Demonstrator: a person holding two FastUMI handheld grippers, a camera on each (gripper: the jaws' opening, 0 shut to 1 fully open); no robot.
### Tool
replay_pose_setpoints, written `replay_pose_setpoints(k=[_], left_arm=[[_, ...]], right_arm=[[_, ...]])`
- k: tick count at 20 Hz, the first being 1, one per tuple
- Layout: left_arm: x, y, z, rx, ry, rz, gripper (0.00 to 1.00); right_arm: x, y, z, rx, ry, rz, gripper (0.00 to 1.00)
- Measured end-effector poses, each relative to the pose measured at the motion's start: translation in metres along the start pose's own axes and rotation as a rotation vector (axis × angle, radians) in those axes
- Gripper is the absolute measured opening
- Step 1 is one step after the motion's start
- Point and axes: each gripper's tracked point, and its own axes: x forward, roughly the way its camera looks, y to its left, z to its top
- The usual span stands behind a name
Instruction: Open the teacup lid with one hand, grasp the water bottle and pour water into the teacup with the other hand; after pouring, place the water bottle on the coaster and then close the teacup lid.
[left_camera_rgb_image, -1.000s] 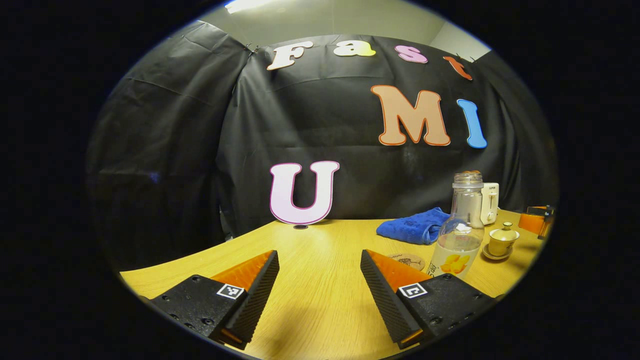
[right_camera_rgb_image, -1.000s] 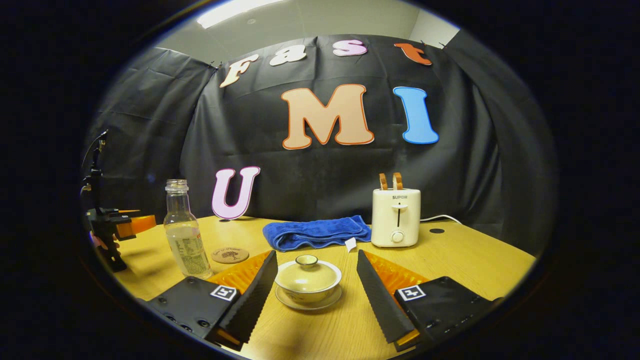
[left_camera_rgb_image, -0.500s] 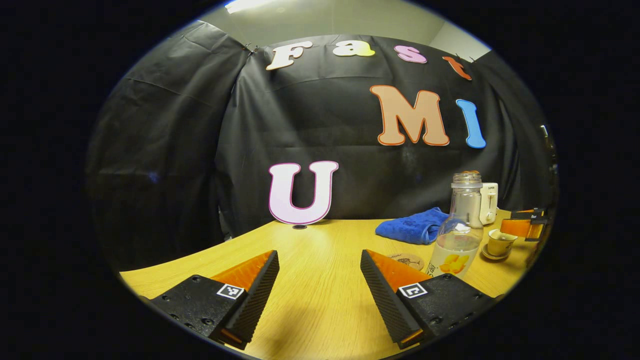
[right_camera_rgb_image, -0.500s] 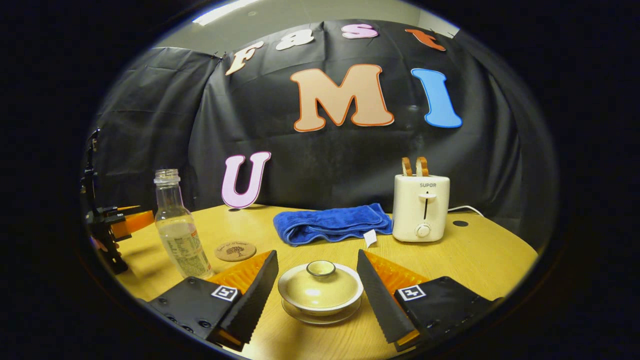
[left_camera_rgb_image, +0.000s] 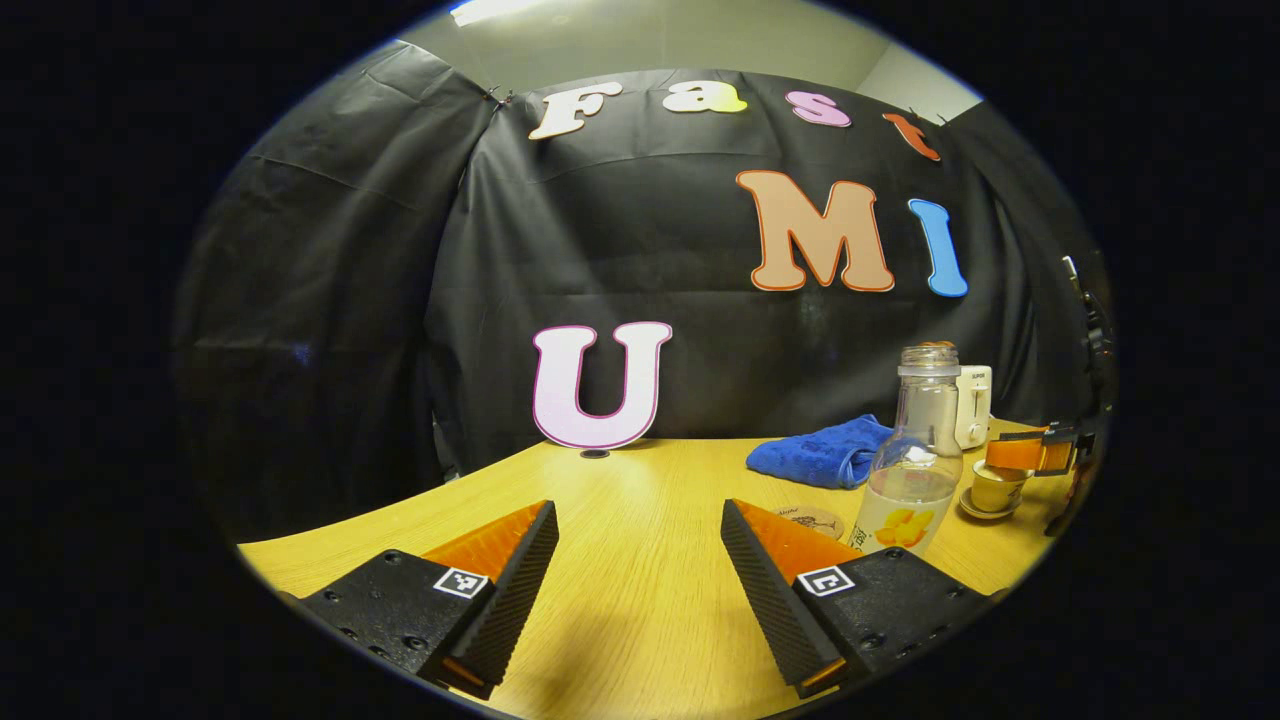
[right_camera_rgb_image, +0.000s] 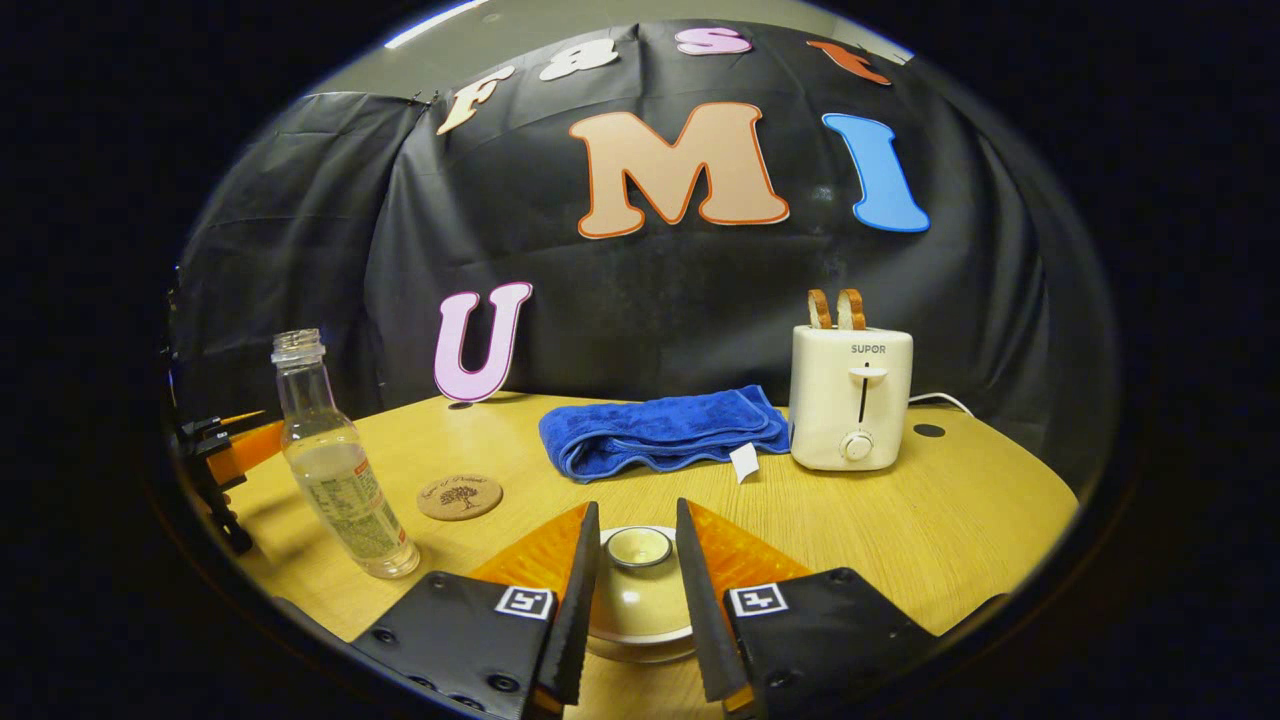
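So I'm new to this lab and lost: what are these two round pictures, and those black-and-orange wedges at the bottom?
A person holds a pair of tongs in each hand, with a camera riding on each. The wedges are each camera's own fingers. In the left gripper view, the left tongs hang open over the wooden table, holding nothing. In the right gripper view, the right tongs have narrowed around the lidded teacup's knob; contact is unclear. Also there: water bottle, coaster, blue towel, toaster.
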Motion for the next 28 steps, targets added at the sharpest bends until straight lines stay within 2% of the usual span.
replay_pose_setpoints(k=[2,4,6,8,14,16,17,18,26,28], left_arm=[[0.000,0.000,0.000,0.000,0.000,0.000,0.96],[0.000,0.000,0.000,-0.001,0.000,0.000,0.96],[0.000,-0.001,0.000,-0.001,-0.001,-0.003,0.96],[0.001,-0.001,0.000,-0.001,-0.001,-0.006,0.96],[0.001,-0.008,0.000,-0.002,-0.003,-0.041,0.96],[0.001,-0.010,0.000,-0.002,-0.003,-0.051,0.96],[0.001,-0.011,0.000,-0.002,-0.003,-0.059,0.98],[0.001,-0.014,0.000,-0.003,-0.004,-0.071,0.96],[-0.003,-0.054,0.001,-0.007,-0.010,-0.278,0.95],[-0.007,-0.066,0.002,-0.009,-0.011,-0.343,0.98]], right_arm=[[-0.013,-0.002,0.001,0.000,-0.004,-0.004,0.51],[-0.002,-0.001,0.001,-0.002,-0.006,-0.006,0.34],[-0.002,-0.002,0.001,-0.019,-0.010,-0.015,0.34],[-0.002,-0.002,0.000,-0.033,-0.015,-0.019,0.28],[-0.009,0.000,0.007,-0.033,-0.050,-0.017,0.28],[-0.017,0.001,0.016,-0.023,-0.120,0.002,0.28],[-0.024,0.000,0.023,-0.018,-0.167,0.000,0.28],[-0.027,-0.005,0.028,-0.027,-0.199,-0.024,0.28],[-0.053,-0.031,0.022,-0.017,-0.193,-0.125,0.28],[-0.060,-0.038,0.022,-0.016,-0.194,-0.154,0.28]])
